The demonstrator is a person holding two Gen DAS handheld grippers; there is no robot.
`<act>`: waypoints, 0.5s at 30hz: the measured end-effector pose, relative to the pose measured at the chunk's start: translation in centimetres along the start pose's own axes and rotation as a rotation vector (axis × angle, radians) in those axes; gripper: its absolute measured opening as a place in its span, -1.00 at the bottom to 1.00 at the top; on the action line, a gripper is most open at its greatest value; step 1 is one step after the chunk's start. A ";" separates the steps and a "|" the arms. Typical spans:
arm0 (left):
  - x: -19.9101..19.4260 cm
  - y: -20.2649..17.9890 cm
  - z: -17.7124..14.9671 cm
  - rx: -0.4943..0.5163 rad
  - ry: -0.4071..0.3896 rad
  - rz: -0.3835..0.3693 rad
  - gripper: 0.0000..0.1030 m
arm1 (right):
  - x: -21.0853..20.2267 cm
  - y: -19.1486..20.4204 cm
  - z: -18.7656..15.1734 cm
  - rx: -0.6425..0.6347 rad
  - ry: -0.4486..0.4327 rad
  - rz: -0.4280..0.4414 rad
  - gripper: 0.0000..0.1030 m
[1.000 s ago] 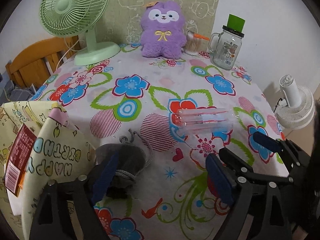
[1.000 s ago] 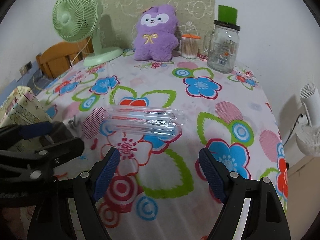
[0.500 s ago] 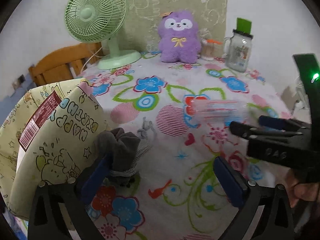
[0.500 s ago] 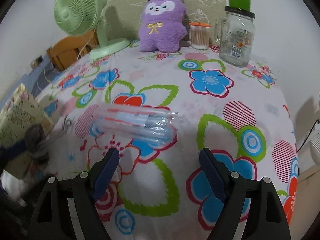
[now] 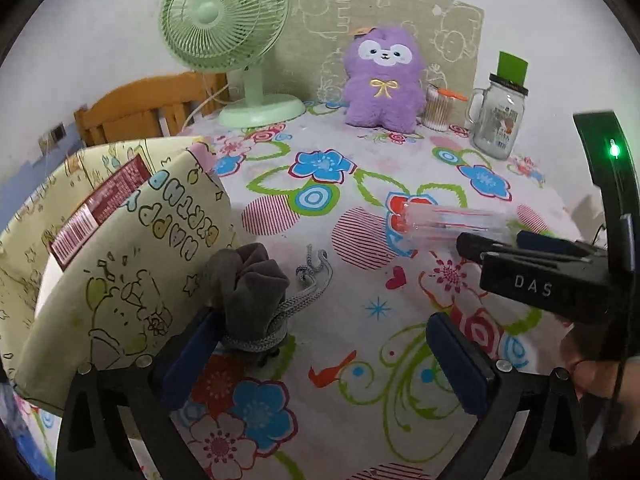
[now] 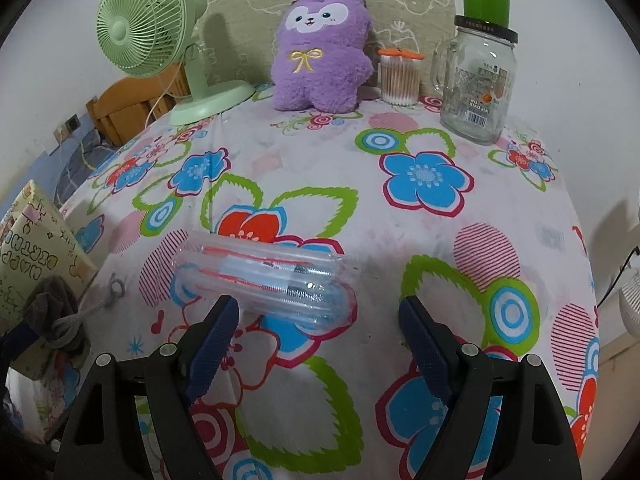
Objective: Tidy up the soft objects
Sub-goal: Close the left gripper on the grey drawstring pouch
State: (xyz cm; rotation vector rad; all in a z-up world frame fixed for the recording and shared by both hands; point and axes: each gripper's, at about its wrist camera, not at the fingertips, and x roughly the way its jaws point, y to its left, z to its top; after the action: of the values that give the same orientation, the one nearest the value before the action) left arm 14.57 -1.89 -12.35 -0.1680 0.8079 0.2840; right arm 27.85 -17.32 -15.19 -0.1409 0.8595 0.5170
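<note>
I am looking over a table (image 6: 400, 220) covered in a flowered cloth. Far ahead of both tongs a green fan (image 5: 224, 20), a purple plush (image 6: 322, 40), a cotton swab tub (image 6: 399, 78) and a glass jar (image 6: 478, 84) are standing along the back edge. Just left of my left tongs (image 5: 320, 360) a yellow gift bag (image 5: 120, 248) is standing open-topped, its printed side facing me.

My left tongs are standing wide, holding nothing. A grey pouch (image 5: 256, 292) with a drawstring is sitting against the left finger's pad (image 5: 192, 356), right beside the bag; I cannot tell whether the pad is pressing it.

My right tongs (image 6: 318, 346) are also standing wide and are gripping nothing. A clear plastic tube pack (image 6: 264, 280) is lying on the cloth just ahead of them, nearer the left finger, whose tip is overlapping its near edge. In the left view the right tongs are reaching in from the right, tips close to that pack.
</note>
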 end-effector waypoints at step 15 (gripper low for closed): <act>1.3 0.2 1.8 -0.026 0.000 -0.011 0.84 | 0.1 0.7 0.4 -0.014 -0.019 -0.007 0.64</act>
State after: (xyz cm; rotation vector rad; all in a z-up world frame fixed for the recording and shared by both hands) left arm 16.56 -1.01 -12.11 -0.1966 0.8034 0.2840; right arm 27.79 -16.52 -14.93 -0.1513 0.8367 0.5170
